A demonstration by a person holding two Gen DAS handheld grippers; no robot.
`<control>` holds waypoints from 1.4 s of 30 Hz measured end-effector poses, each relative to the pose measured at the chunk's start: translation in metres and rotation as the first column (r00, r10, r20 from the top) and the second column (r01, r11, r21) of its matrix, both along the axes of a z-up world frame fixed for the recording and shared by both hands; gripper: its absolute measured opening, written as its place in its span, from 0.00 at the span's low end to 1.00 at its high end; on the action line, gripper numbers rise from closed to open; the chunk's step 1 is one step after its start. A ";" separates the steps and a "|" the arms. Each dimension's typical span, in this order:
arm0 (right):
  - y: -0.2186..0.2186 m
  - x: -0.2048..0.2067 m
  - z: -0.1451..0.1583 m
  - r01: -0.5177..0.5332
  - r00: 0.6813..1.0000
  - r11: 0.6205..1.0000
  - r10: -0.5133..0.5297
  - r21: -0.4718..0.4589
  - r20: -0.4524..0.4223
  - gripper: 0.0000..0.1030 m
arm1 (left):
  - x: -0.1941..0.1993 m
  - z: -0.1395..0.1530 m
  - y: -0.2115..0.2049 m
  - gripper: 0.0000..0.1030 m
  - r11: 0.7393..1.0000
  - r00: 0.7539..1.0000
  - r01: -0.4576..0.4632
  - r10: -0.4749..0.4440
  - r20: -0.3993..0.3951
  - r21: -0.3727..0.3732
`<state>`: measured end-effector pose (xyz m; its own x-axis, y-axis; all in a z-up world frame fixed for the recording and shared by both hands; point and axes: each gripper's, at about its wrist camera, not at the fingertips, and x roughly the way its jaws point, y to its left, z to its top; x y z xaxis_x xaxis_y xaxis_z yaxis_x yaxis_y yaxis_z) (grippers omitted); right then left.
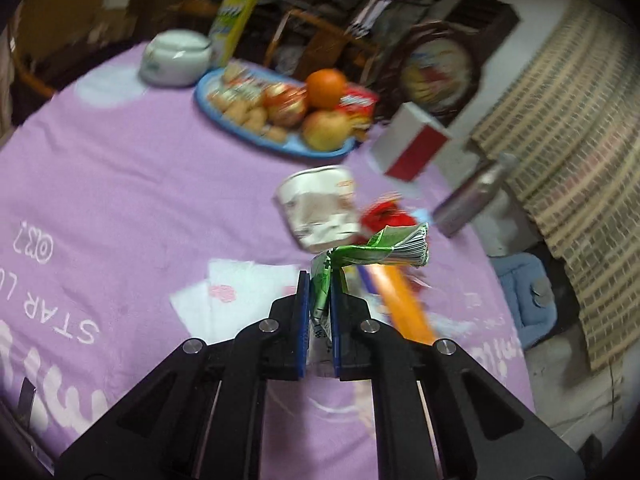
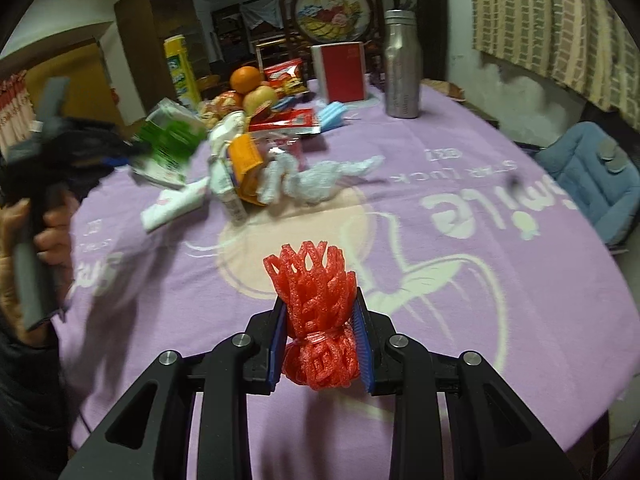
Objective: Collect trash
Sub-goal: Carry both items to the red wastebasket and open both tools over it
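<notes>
Trash pickup with both hands loaded at once, probably so both pieces get carried off in one go. Left gripper [image 1: 320, 316] is clamped nearly shut on a crumpled green wrapper [image 1: 376, 250], which sticks out past its tips, clear of the bench [image 1: 120, 200]. Right gripper [image 2: 322, 340] is part-way closed, squeezing a red foam fruit net [image 2: 316, 320] between its pads, bunched end toward the camera. Ahead of the right gripper the rest of the litter pile [image 2: 256, 168] sits on the bench, still to collect.
</notes>
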<state>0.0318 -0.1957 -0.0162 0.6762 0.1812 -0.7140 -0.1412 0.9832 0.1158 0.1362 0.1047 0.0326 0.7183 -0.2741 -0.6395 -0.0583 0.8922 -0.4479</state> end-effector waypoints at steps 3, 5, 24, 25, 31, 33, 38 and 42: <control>-0.008 -0.005 0.001 0.027 1.000 0.999 -0.027 -0.020 0.001 0.29 | -0.016 0.010 -0.022 0.10 0.998 0.999 0.054 -0.054 0.004 0.045; -0.014 -0.011 0.003 0.055 0.998 0.997 -0.054 -0.053 0.013 0.29 | -0.023 0.015 -0.037 0.10 0.992 0.994 0.113 -0.113 -0.003 0.049; -0.219 -0.147 -0.016 0.436 0.900 0.899 -0.437 0.037 0.016 0.28 | -0.157 0.006 -0.311 0.10 0.561 0.583 0.802 -0.810 -0.066 0.203; -0.233 -0.155 -0.022 0.465 0.885 0.885 -0.465 0.038 0.004 0.28 | -0.167 0.001 -0.334 0.10 0.520 0.542 0.832 -0.836 -0.085 0.195; -0.321 -0.211 -0.087 0.642 0.764 0.762 -0.626 0.086 -0.154 0.28 | -0.215 -0.044 -0.441 0.10 0.301 0.329 0.940 -0.926 -0.187 0.161; -0.349 -0.226 -0.123 0.686 0.723 0.716 -0.649 0.130 -0.238 0.28 | -0.229 -0.066 -0.472 0.10 0.252 0.281 0.956 -0.932 -0.228 0.148; -0.389 -0.238 -0.216 0.758 0.640 0.614 -0.639 0.218 -0.426 0.28 | -0.247 -0.153 -0.550 0.10 0.189 0.226 0.973 -0.898 -0.378 0.131; -0.410 -0.236 -0.274 0.796 0.593 0.550 -0.626 0.252 -0.507 0.28 | -0.247 -0.224 -0.591 0.10 0.190 0.233 0.972 -0.837 -0.495 0.136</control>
<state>-0.2041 -0.6062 -0.2899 0.4582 0.0714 -0.8860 0.7132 0.5654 0.4144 -0.1106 -0.4858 -0.1911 -0.0866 -0.3248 -0.9418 0.8627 0.4483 -0.2340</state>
